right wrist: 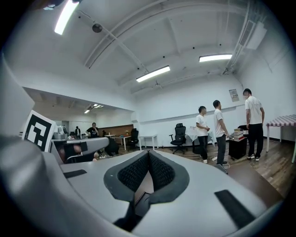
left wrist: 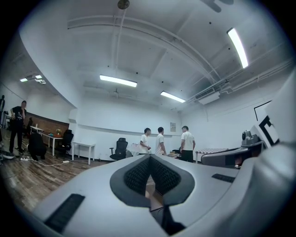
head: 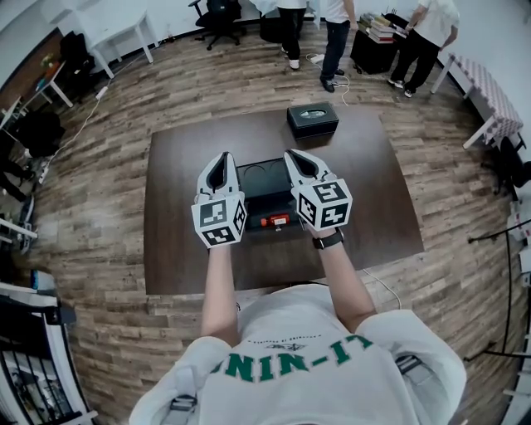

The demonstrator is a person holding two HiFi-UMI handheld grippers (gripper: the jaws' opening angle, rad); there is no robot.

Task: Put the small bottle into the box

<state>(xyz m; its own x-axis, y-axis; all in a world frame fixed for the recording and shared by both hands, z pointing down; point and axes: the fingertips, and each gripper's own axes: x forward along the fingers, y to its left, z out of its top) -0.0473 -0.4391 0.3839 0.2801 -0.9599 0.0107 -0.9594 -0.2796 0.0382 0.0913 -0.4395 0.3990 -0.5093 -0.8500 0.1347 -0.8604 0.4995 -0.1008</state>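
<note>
A small bottle (head: pixel 274 221) with an orange-red part lies on its side at the near end of the open black box (head: pixel 264 184) in the middle of the brown table (head: pixel 178 216). It seems to rest inside the box, though the marker cubes hide part of it. Both grippers are held above the box with their tips raised, pointing out over the room. In the left gripper view my left gripper (left wrist: pixel 149 158) is shut with its ribbed pads together and nothing between them. My right gripper (right wrist: pixel 148 153) is likewise shut and empty. From the head camera the left gripper (head: pixel 222 159) and right gripper (head: pixel 294 158) flank the box.
A second, closed black case (head: pixel 312 119) sits at the table's far edge. Three people (head: pixel 336 33) stand beyond it near a low dark table with books (head: pixel 377 37). An office chair (head: pixel 217 12) and white desks (head: pixel 120 33) line the back wall.
</note>
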